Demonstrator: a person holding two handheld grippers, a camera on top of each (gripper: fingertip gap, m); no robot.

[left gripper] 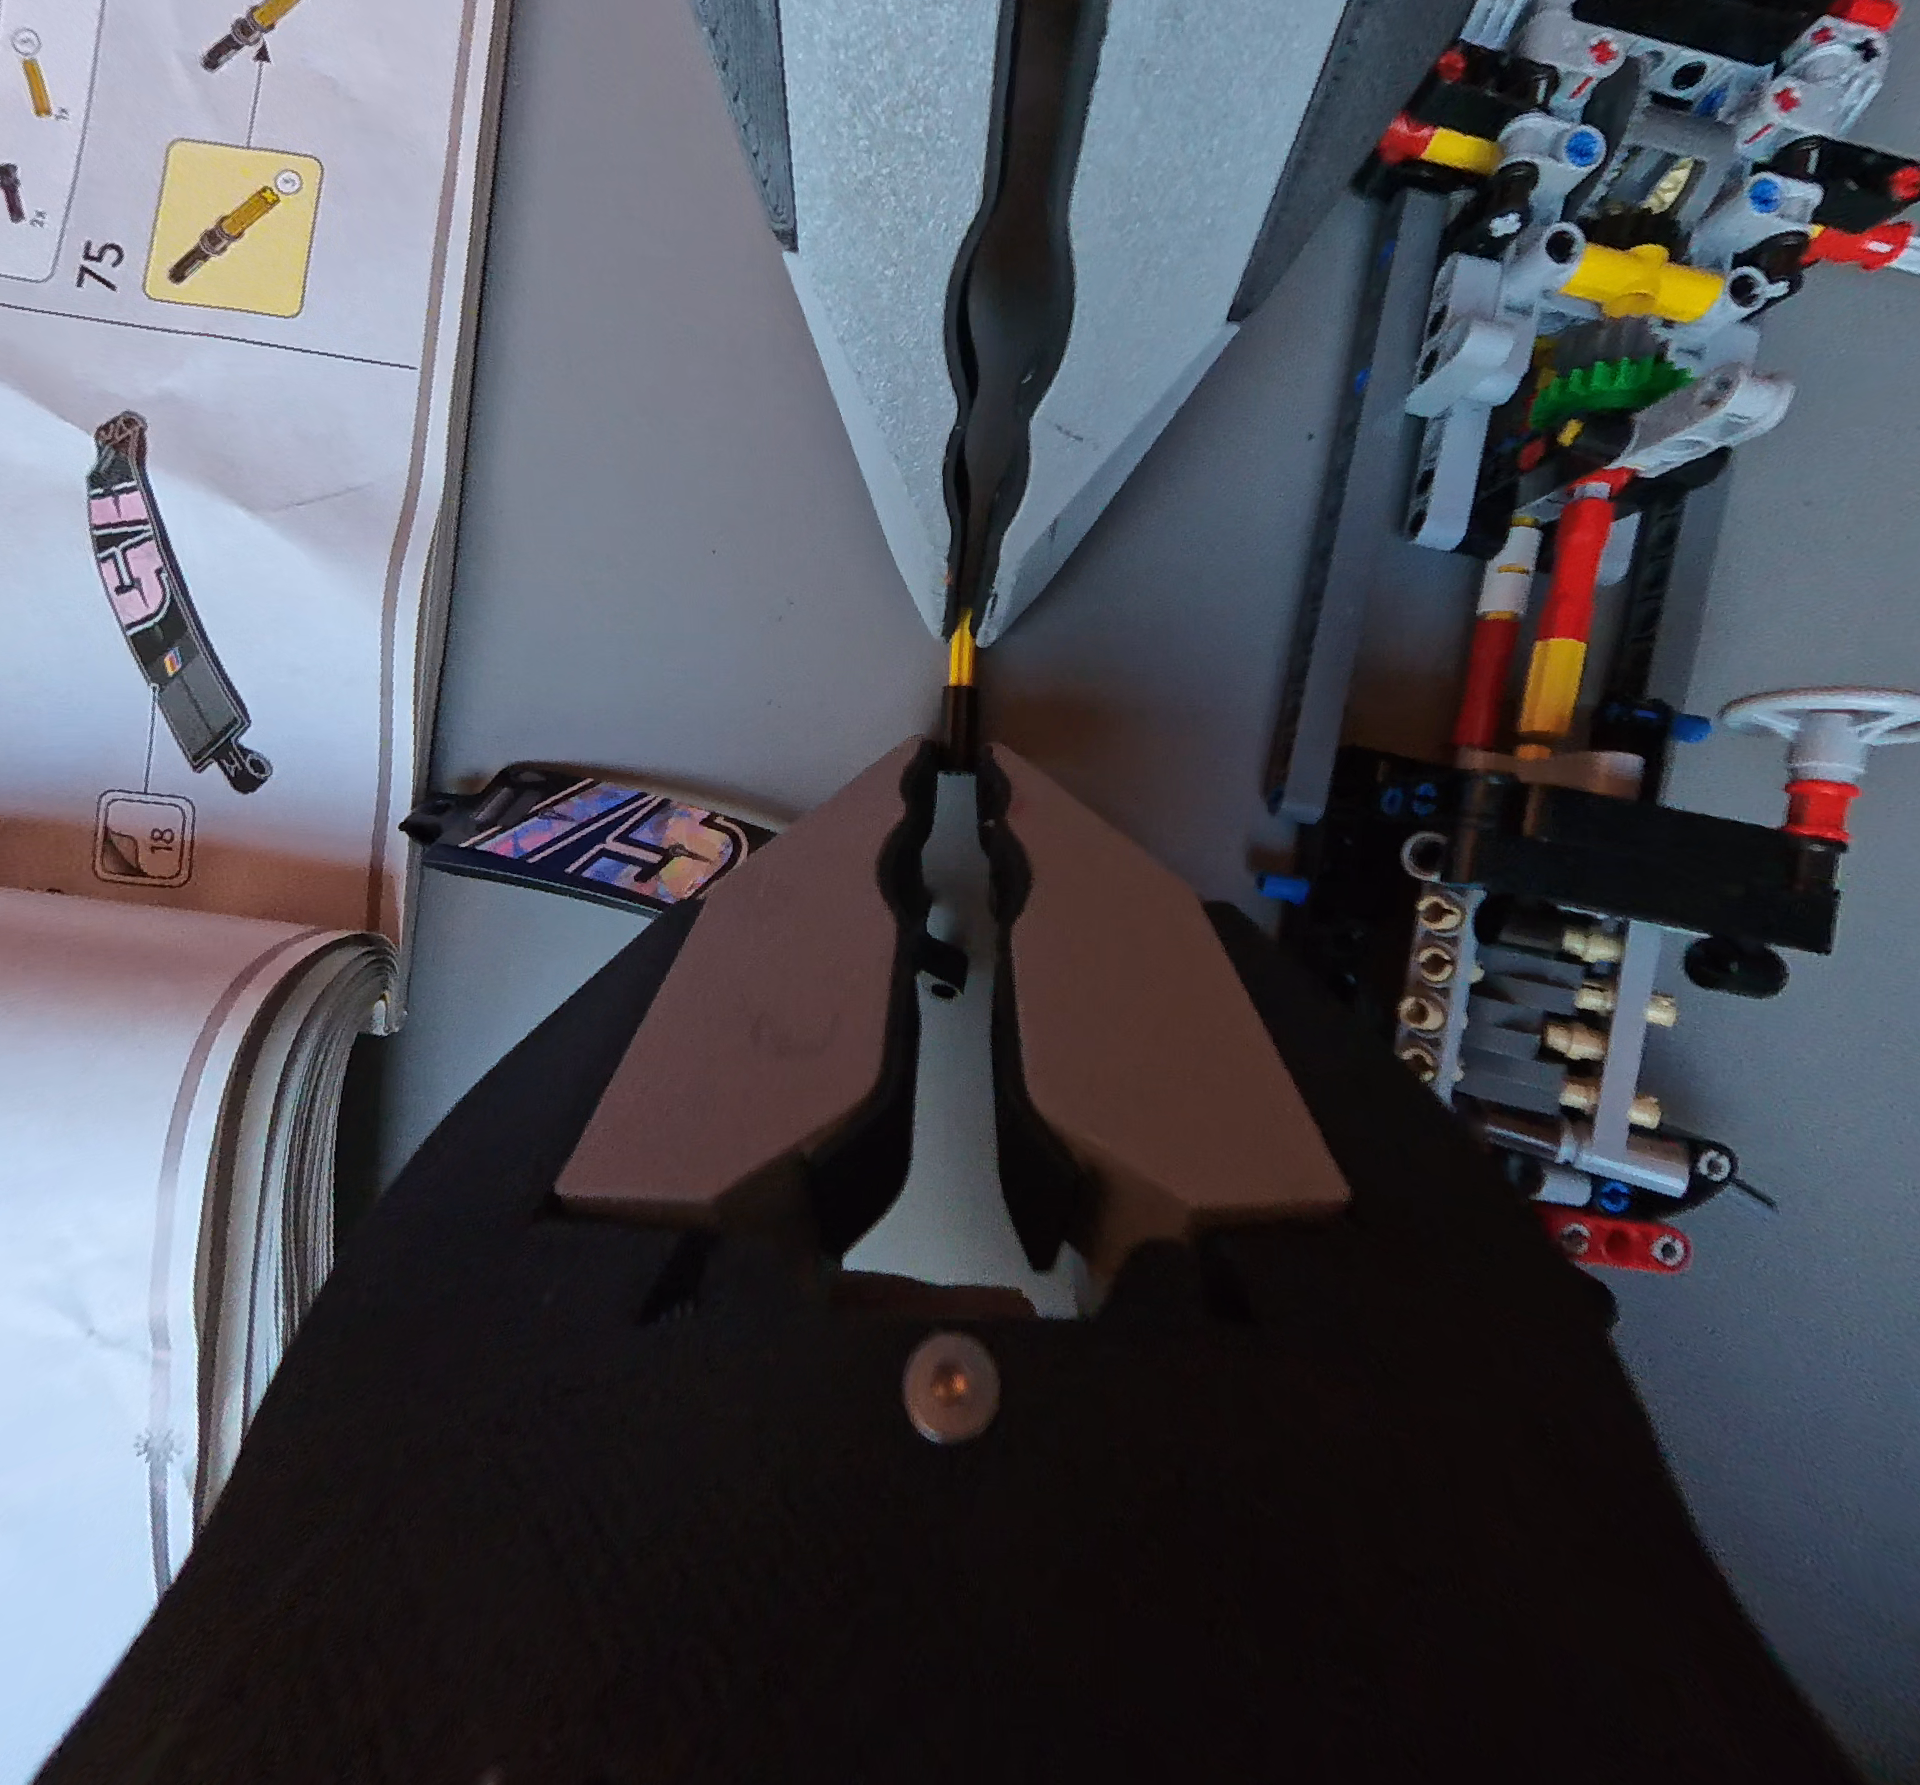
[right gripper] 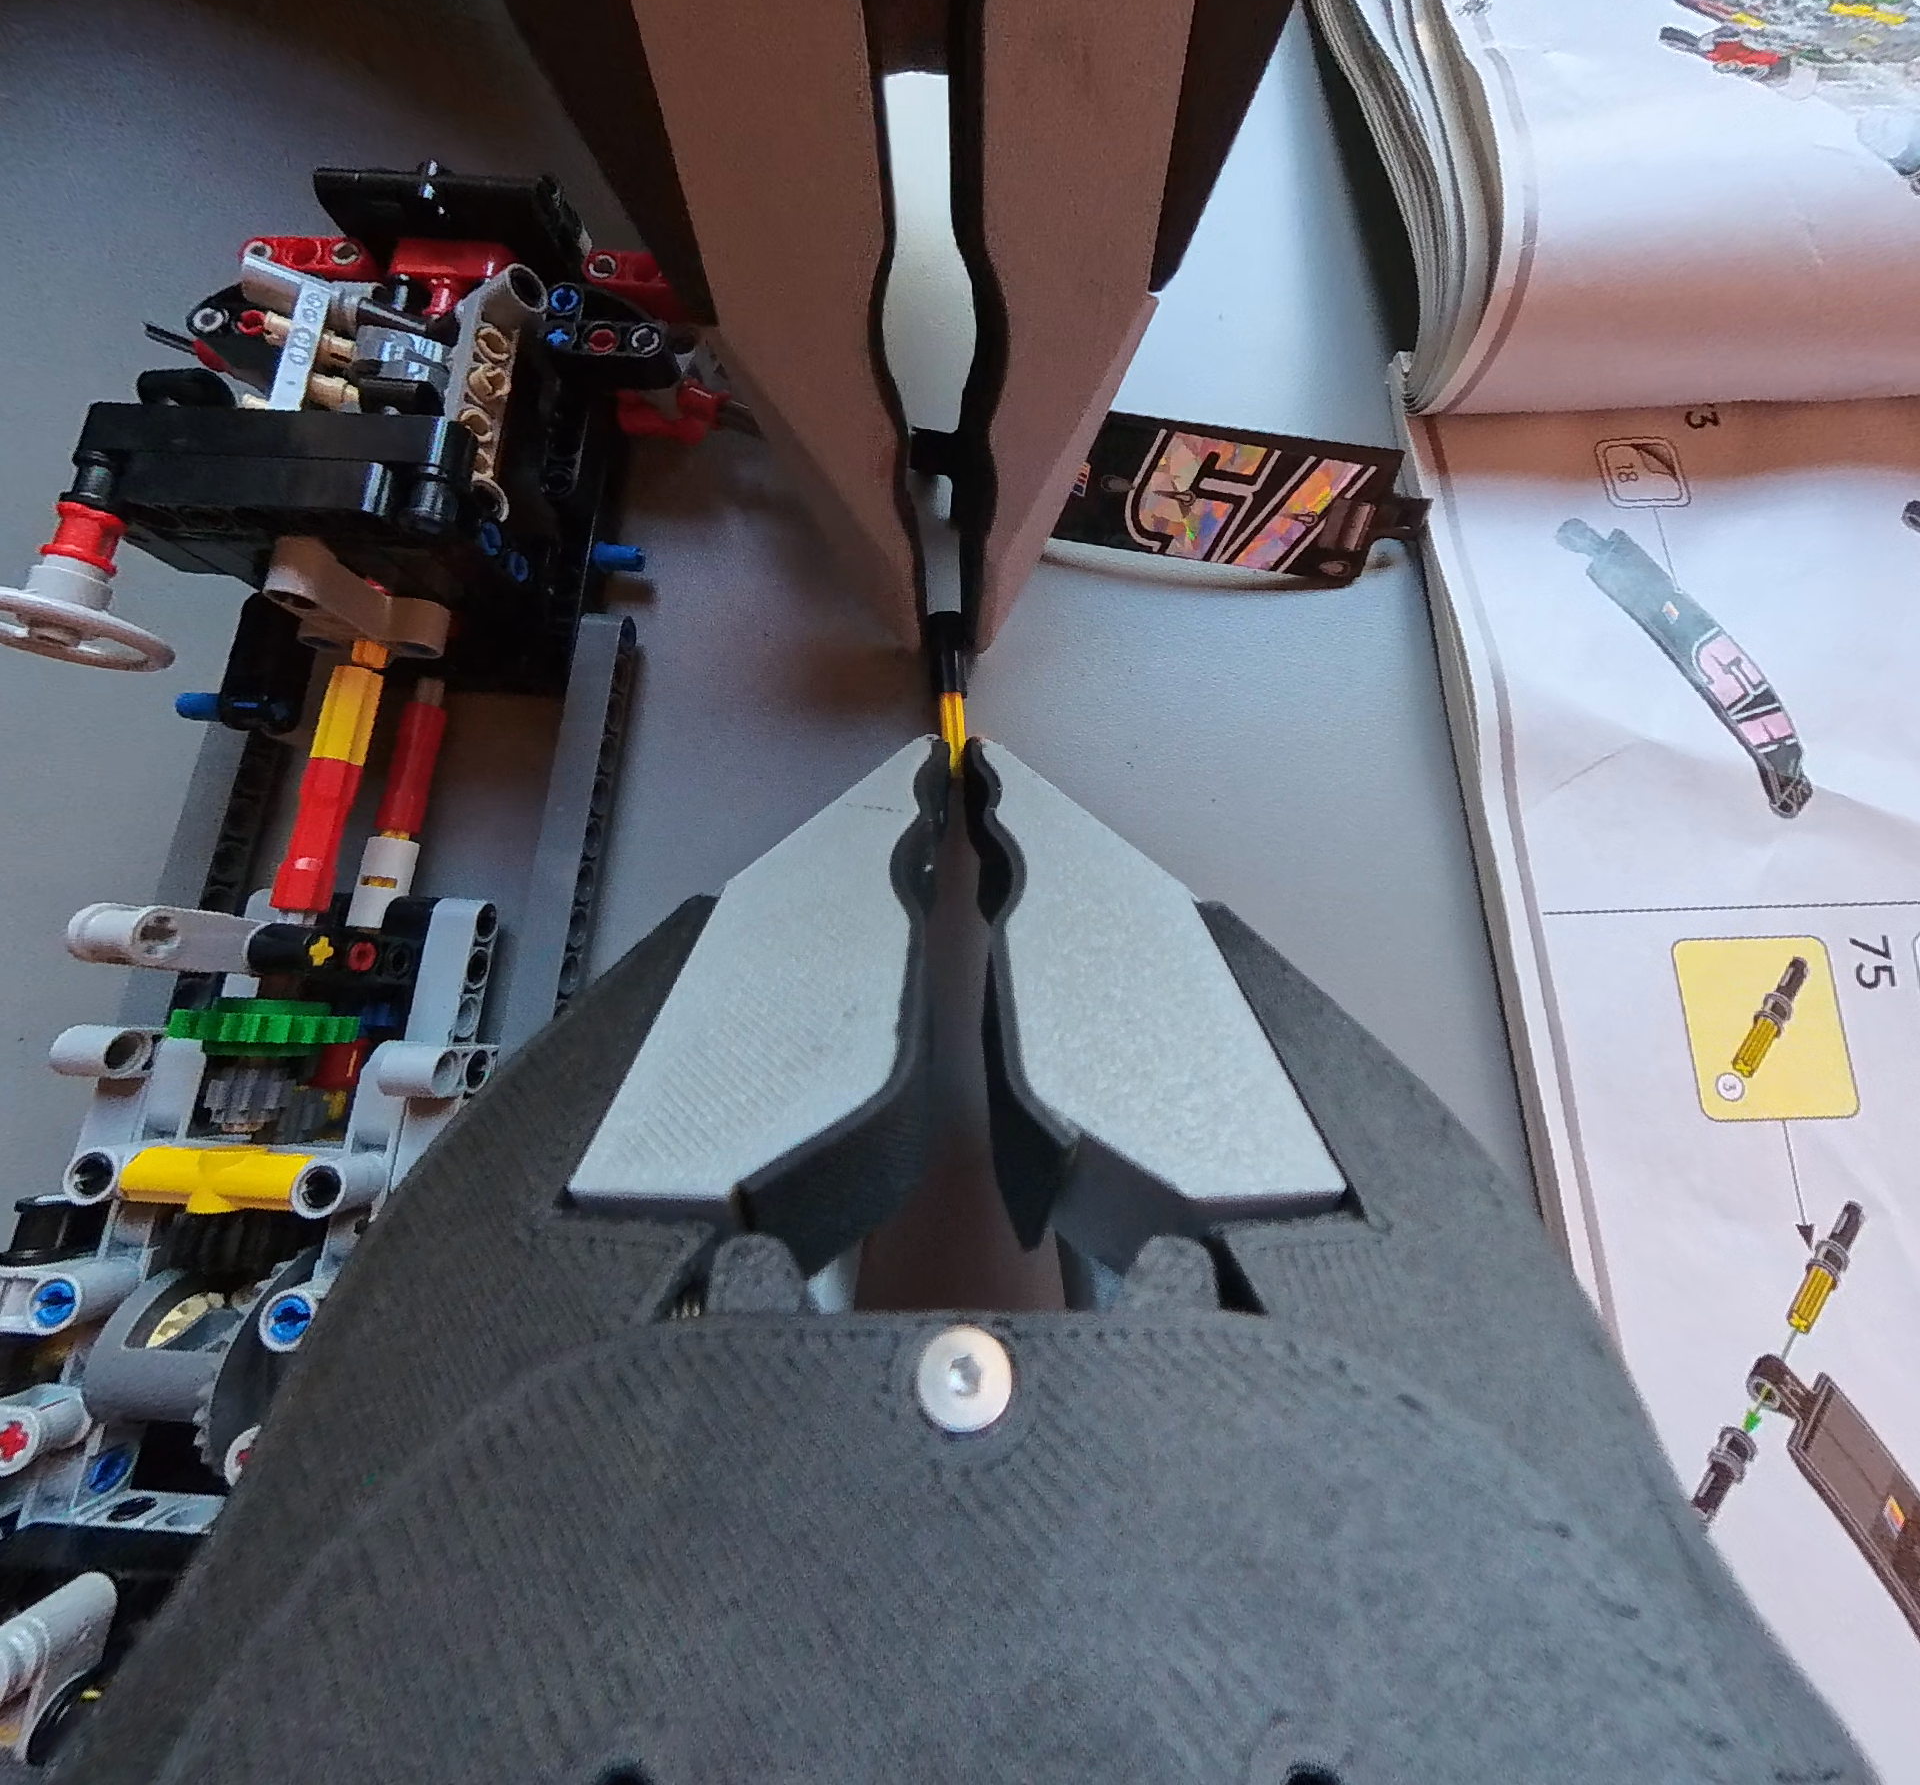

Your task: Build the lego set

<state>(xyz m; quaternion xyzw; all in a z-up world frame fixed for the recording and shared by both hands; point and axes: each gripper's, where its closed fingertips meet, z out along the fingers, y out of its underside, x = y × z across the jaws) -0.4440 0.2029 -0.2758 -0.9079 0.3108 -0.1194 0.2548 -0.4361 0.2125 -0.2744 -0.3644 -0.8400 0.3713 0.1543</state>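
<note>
Item: thin yellow plastic axle point(right gripper: 951, 719) with black bush point(left gripper: 958, 719), long axis 12-to-6 between tips. Left gripper point(left gripper: 958, 756) jaws nearly shut on bush end; right gripper point(right gripper: 953, 761) jaws clamped on yellow end. Grey worktop point(left gripper: 665, 509) beneath; part-built brick chassis point(left gripper: 1600, 509) at 3 o'clock in left view.

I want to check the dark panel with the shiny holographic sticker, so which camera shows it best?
The right wrist view: the sticker panel lies mostly uncovered beside the instruction booklet, only its left end hidden behind the left gripper. In the left wrist view its right end is covered by that gripper's brown finger.
</note>
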